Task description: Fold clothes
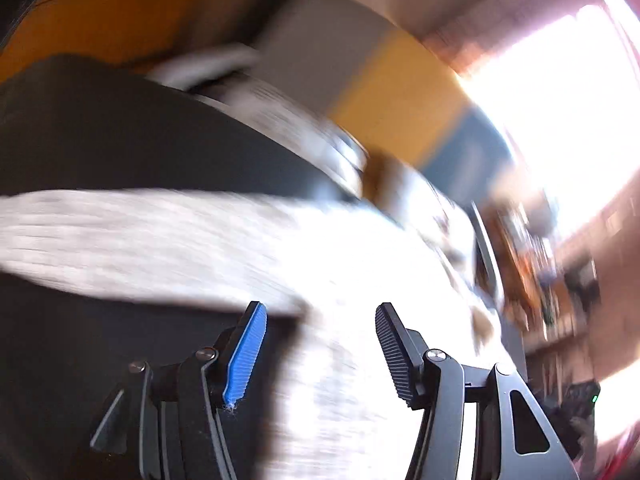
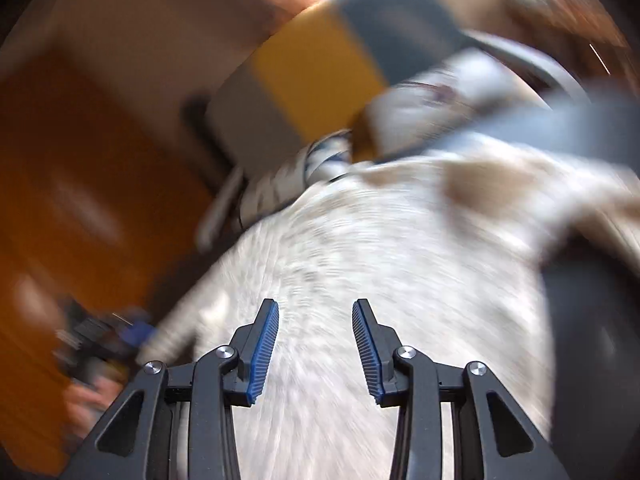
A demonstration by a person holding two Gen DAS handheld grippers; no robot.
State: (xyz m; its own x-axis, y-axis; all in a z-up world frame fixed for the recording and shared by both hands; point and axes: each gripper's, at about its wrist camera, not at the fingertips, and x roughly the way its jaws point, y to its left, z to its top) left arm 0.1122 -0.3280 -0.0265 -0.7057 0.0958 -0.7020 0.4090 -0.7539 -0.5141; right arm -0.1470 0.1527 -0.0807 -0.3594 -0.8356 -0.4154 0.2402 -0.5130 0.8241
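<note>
Between the jaws of the left gripper (image 1: 320,354), in the left wrist view, a pale grey-white garment (image 1: 224,240) is showing, heavily blurred. The jaws are standing wide apart with nothing clamped between them; the blue ribbed pad (image 1: 245,356) on one finger and the black ribbed pad (image 1: 394,354) on the other are both facing bare air over the cloth. The garment is spreading ahead of the jaws and off to their left as a broad band. A dark surface (image 1: 120,136) is lying beyond that band and also beneath the left finger. Further ahead of the jaws, a panel of grey, yellow and blue sections (image 1: 384,92) is standing, and an orange-brown wooden surface (image 1: 104,20) is rising behind it. To the right of the jaws, a bright overexposed area is washing out all detail.

Ahead of the right gripper (image 2: 315,350), in the right wrist view, the same garment (image 2: 380,240) is filling the space between and beyond the jaws. These jaws are also standing parted, at a moderate gap, gripping nothing. A brownish patch (image 2: 476,184) is showing on the cloth well ahead of the jaws. The grey, yellow and blue panel (image 2: 312,76) is sitting beyond the cloth. Left of the jaws, a blurred hand (image 2: 92,400) is showing low against orange-brown wood (image 2: 72,160); whether it is touching the cloth cannot be told.
</note>
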